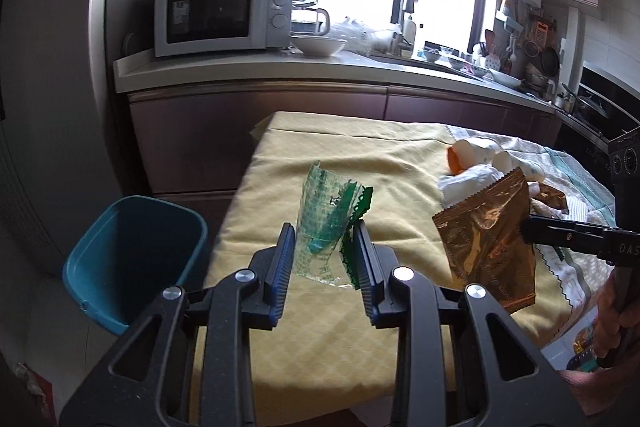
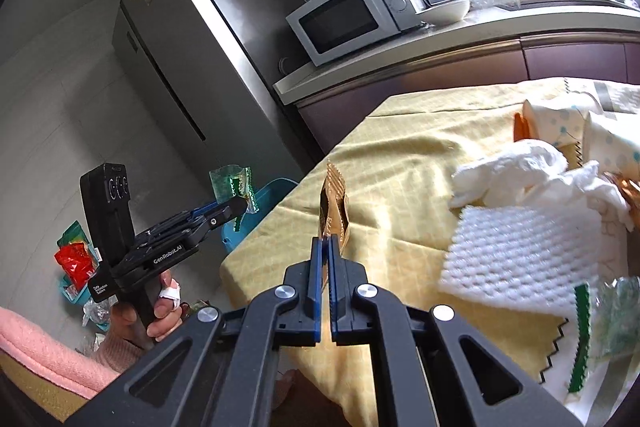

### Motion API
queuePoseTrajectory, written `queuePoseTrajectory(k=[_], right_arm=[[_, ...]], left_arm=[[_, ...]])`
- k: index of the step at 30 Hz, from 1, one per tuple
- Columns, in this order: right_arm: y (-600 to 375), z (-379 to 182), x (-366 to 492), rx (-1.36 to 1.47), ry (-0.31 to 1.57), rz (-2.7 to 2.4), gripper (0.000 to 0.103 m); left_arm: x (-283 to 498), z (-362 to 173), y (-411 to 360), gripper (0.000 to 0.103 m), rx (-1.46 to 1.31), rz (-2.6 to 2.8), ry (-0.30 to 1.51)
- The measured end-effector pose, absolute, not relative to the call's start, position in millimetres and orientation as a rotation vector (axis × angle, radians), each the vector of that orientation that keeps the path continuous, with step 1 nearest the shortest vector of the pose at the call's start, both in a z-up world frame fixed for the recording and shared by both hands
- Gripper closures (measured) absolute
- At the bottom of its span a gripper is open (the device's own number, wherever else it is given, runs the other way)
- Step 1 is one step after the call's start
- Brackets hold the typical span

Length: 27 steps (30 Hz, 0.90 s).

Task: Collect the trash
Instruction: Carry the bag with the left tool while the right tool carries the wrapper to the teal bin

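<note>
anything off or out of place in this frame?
Yes. Wrappers lie on the floor beside the fridge, a red one among them, outside the blue bin. On the table, paper cups lie tipped over among crumpled tissue. Both tools hold trash: left a green wrapper, right a gold packet.

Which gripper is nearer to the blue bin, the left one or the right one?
Left. The left gripper, holding a green wrapper, is beside the blue bin; the right gripper, shut on a gold packet, is over the table.
</note>
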State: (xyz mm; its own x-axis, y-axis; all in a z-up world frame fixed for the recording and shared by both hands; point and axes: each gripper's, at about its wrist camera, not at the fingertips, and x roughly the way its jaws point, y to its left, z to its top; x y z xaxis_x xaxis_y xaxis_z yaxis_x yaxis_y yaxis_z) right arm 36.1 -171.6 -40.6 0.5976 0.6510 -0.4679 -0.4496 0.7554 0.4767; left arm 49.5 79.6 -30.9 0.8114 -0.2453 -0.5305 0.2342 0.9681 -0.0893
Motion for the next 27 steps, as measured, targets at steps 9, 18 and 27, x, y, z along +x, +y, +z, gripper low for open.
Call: queuePoseTrajectory(k=[9,18,27], right_arm=[[-130,-23,76,0.304,0.651,0.745,0.101],[-68,-10,124,0.287,0.629,0.883,0.101],[6,-22,176,0.288,0.699,0.966,0.101]], left_arm=[[56,-28,156,0.073,-0.058,-0.076,0.558],[89,-45,213,0.073,-0.07,0.053,0.608],[120,-69,238,0.073,-0.069,0.104,0.664]])
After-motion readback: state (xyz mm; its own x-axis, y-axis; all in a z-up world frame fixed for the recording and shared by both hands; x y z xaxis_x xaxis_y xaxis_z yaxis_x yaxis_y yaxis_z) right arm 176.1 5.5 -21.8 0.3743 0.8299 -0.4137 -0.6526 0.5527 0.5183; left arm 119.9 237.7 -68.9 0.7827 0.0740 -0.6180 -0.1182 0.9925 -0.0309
